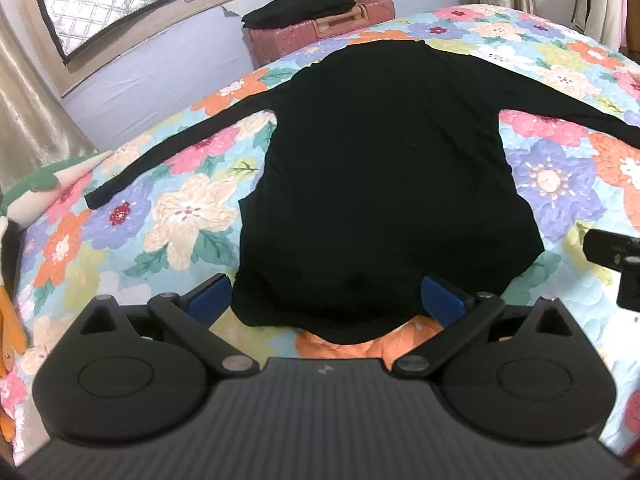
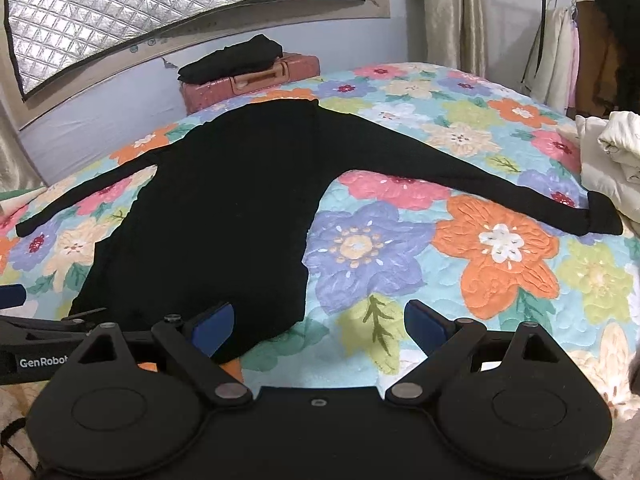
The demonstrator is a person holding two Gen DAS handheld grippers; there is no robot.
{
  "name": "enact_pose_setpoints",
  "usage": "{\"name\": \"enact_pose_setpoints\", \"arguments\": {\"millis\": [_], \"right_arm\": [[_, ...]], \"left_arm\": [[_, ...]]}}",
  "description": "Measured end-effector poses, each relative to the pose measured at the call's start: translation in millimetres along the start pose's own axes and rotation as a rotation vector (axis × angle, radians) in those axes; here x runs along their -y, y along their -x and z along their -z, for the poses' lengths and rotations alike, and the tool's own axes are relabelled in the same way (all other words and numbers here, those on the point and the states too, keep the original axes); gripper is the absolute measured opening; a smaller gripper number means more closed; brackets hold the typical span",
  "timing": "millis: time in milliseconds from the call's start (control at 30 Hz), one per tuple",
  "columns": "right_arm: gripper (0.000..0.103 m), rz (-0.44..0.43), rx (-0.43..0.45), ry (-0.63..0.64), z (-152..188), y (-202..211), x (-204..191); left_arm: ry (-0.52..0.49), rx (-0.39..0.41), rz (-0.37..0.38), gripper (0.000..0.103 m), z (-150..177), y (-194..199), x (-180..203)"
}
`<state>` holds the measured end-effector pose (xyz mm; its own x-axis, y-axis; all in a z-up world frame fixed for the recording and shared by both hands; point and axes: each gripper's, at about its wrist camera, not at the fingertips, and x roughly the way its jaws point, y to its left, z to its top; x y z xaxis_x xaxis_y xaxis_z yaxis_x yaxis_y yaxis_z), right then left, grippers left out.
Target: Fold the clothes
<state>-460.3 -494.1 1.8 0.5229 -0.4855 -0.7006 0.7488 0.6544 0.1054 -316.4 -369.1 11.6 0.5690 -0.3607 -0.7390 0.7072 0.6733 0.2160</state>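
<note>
Black top flat on floral bedspread, left claw and right claw wide open, empty

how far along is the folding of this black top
Done: the black top lies spread flat on the floral quilt, sleeves out; a folded dark pile already sits on the pink suitcase. In hand: nothing; left gripper and right gripper are open at the hem. Left: every fold.
</note>
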Motion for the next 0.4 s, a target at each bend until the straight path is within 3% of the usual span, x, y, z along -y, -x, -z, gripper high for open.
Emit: {"name": "enact_pose_setpoints", "arguments": {"millis": [400], "right_arm": [[0.095, -0.003, 0.014, -0.038, -4, 3, 11]], "left_arm": [[-0.03, -0.032, -0.019, 0.103, -1, -5, 7]]}}
